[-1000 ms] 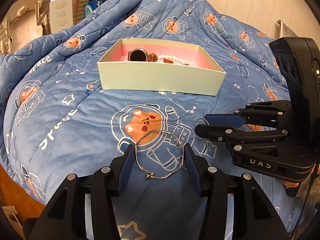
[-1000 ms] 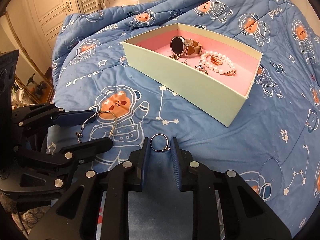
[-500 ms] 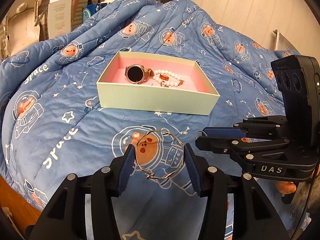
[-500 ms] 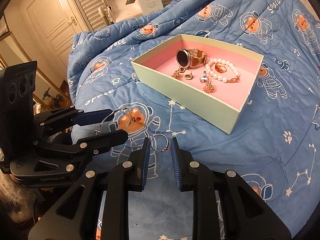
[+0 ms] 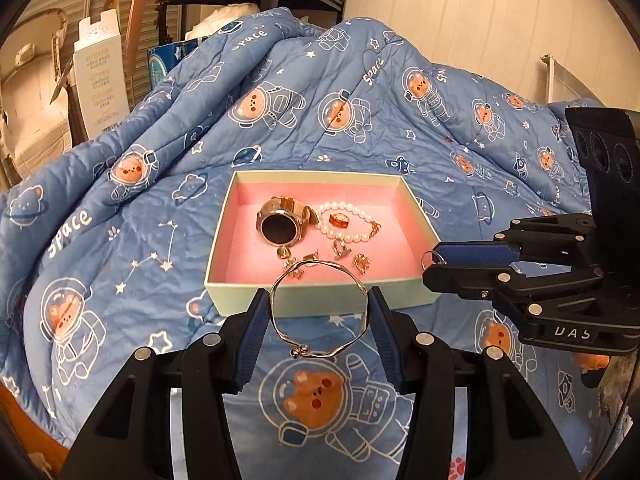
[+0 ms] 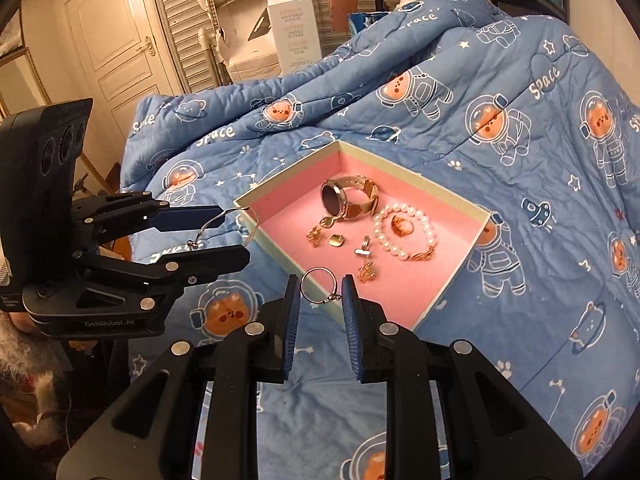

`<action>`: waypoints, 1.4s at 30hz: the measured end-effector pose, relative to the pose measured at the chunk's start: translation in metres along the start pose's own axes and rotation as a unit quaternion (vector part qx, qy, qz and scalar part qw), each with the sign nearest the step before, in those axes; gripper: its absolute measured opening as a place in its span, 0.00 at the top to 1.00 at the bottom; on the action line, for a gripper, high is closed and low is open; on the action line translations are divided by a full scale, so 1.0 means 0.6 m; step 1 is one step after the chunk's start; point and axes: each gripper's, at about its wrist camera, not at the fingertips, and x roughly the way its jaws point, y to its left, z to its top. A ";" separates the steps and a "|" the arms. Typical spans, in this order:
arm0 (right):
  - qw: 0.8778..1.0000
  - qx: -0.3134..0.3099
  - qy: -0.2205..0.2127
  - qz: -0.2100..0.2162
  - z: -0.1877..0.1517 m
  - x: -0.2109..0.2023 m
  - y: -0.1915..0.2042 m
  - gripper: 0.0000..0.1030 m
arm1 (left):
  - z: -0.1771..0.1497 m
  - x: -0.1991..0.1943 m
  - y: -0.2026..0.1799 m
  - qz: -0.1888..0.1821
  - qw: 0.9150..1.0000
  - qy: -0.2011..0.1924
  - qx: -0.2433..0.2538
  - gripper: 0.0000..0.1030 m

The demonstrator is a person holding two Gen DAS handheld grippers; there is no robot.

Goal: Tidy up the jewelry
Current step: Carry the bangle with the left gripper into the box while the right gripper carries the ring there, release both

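Observation:
My left gripper (image 5: 318,306) is shut on a thin silver bangle (image 5: 280,322), held in the air just in front of the pale green box (image 5: 320,304) with a pink lining. My right gripper (image 6: 320,292) is shut on a small ring (image 6: 308,294), held over the box's near corner (image 6: 280,248). The box holds a watch (image 5: 280,226), a pearl bracelet (image 5: 340,234), a ring and several small gold pieces. The right gripper shows at the right of the left wrist view (image 5: 430,266), and the left gripper with the bangle shows at the left of the right wrist view (image 6: 236,232).
The box lies on a rumpled blue quilt (image 5: 120,240) with astronaut bears that rises in folds behind it. A white carton (image 5: 100,76), shelves and a door (image 6: 112,52) stand beyond the bed. The bed's wooden edge (image 5: 24,412) is at the lower left.
Both grippers have risen off the quilt and moved toward the box, carrying the bangle and the ring. The box now sits just past both sets of fingertips.

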 end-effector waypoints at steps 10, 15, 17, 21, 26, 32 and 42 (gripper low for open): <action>0.997 -0.030 0.043 -0.048 0.052 0.058 -0.035 0.79 | 0.060 0.061 0.020 0.005 0.999 0.039 0.011 0.53; 0.992 -0.064 0.087 -0.069 0.064 0.101 -0.039 0.79 | 0.081 0.099 0.035 -0.006 0.997 0.078 0.005 0.53; 0.989 -0.076 0.109 -0.070 0.067 0.117 -0.039 0.79 | 0.086 0.111 0.036 -0.003 0.996 0.090 0.011 0.53; 0.982 -0.104 0.144 -0.067 0.072 0.142 -0.037 0.79 | 0.093 0.136 0.032 -0.006 0.992 0.121 0.028 0.53; 0.973 -0.125 0.181 -0.068 0.077 0.164 -0.036 0.79 | 0.092 0.161 0.035 -0.004 0.988 0.149 0.035 0.53; 0.962 -0.136 0.228 -0.063 0.081 0.192 -0.036 0.79 | 0.095 0.180 0.038 -0.005 0.984 0.171 0.041 0.53; 0.952 -0.134 0.266 -0.065 0.082 0.217 -0.043 0.79 | 0.093 0.199 0.038 -0.009 0.980 0.193 0.040 0.53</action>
